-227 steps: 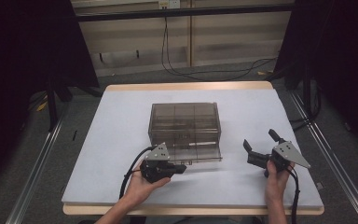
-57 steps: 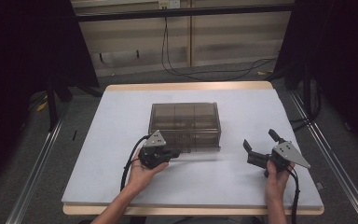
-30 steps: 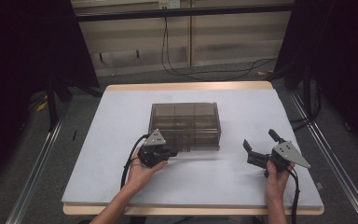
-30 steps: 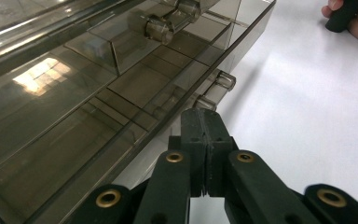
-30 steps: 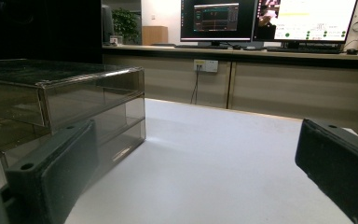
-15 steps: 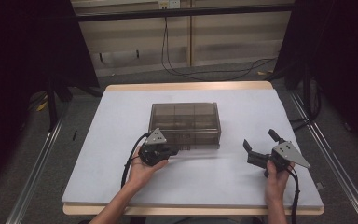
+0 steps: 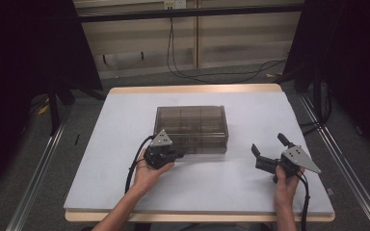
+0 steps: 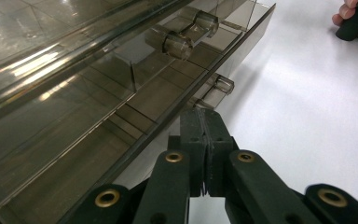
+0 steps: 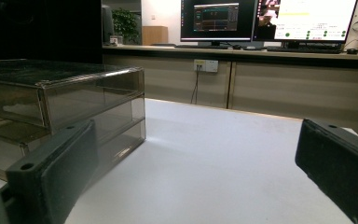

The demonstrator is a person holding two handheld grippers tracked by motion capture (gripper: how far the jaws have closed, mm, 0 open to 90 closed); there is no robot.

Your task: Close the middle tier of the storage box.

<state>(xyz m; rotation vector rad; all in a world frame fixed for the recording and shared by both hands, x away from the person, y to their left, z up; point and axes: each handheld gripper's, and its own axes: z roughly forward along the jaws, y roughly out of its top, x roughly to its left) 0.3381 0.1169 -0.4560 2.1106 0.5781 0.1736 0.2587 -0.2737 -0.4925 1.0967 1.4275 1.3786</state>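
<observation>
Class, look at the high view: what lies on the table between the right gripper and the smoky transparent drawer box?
Nothing: in the high view, the stretch between the right gripper and the drawer box is bare white table. The right gripper view shows the same.
</observation>
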